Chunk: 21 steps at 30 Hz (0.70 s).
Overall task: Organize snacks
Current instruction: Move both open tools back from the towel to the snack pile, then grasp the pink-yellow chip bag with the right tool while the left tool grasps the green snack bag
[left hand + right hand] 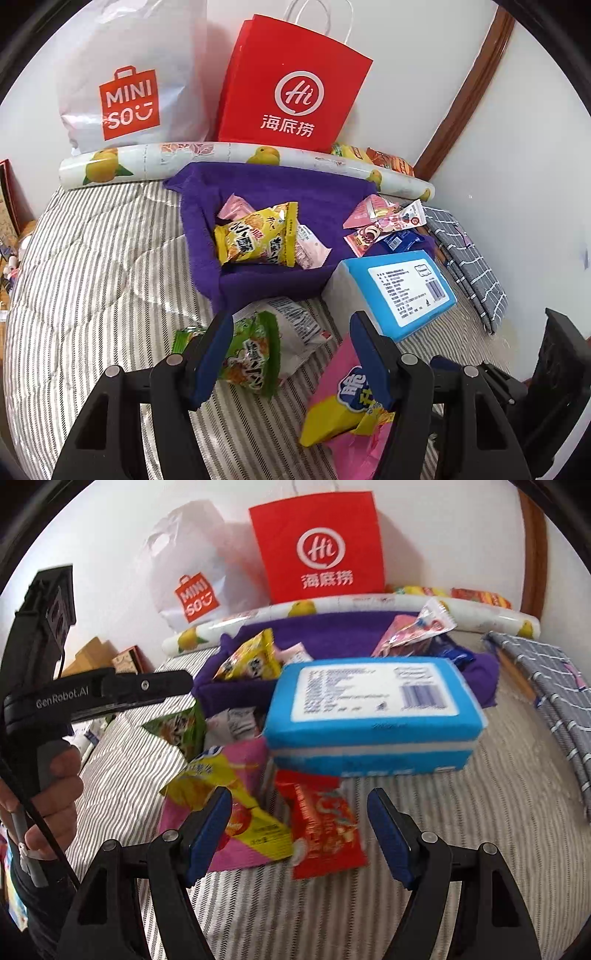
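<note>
Green snack pack [255, 354] lies on the striped bed [92, 295] between the spread fingers of the left claw [291, 354]; pink pack [343, 402] lies under its right finger. Purple basket [207, 251] holds a yellow pack [258, 236] and pink sachets. Right claw [299, 834], released and empty, hovers over a red packet [325, 827] near the blue box [369, 709].

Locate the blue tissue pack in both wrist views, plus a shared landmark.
Left wrist: blue tissue pack sits right of centre, beside the purple basket, beyond the open left gripper.
Right wrist: the pack fills the centre, ahead of the open right gripper.
Shared landmark: the red Hi bag against the wall in both.
</note>
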Available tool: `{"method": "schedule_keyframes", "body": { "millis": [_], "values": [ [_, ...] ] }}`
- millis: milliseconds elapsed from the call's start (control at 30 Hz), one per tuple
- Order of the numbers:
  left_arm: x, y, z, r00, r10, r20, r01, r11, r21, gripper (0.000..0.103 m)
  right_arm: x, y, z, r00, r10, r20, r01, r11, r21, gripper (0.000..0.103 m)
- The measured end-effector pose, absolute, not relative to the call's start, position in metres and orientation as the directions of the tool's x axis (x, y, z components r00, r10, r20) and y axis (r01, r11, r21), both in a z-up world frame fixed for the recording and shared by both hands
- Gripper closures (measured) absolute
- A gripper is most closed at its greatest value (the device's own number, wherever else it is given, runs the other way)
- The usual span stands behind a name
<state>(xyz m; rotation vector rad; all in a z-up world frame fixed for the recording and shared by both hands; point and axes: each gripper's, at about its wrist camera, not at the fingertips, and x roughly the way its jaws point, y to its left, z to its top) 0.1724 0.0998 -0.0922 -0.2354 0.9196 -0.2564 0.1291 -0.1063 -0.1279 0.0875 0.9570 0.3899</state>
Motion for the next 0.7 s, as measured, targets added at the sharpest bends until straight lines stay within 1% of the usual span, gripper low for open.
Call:
{"method": "schedule_keyframes", "body": {
  "millis": [133, 233, 367, 433, 567, 700],
  "values": [
    [0.169, 0.105, -0.094, 0.583, -0.308, -0.752, 0.101, 0.946, -0.309, 0.039, 0.13, -0.091, -0.137, 0.483, 0.35, -0.802, -0.309, 0.926, 0.217, 0.028],
    [0.166, 0.109, -0.094, 0.586, -0.293, -0.755, 0.087, 0.95, -0.301, 0.039, 0.127, -0.084, -0.138, 0.499, 0.344, -0.795, -0.323, 0.925, 0.198, 0.028],
    [0.163, 0.114, -0.094, 0.59, -0.288, -0.754, 0.071, 0.949, -0.307, 0.039, 0.124, -0.081, -0.137, 0.484, 0.37, -0.793, -0.334, 0.916, 0.223, 0.027],
    [0.161, 0.116, -0.094, 0.593, -0.284, -0.753, 0.066, 0.95, -0.306, 0.039, 0.124, -0.077, -0.136, 0.49, 0.363, -0.792, -0.341, 0.917, 0.209, 0.027],
    [0.159, 0.118, -0.094, 0.596, -0.274, -0.755, 0.056, 0.952, -0.301, 0.039, 0.125, -0.072, -0.137, 0.489, 0.368, -0.791, -0.345, 0.915, 0.212, 0.022],
    [0.155, 0.122, -0.095, 0.593, -0.263, -0.761, 0.046, 0.955, -0.294, 0.039, 0.122, -0.066, -0.138, 0.508, 0.343, -0.79, -0.363, 0.917, 0.165, 0.022]
  ]
}}
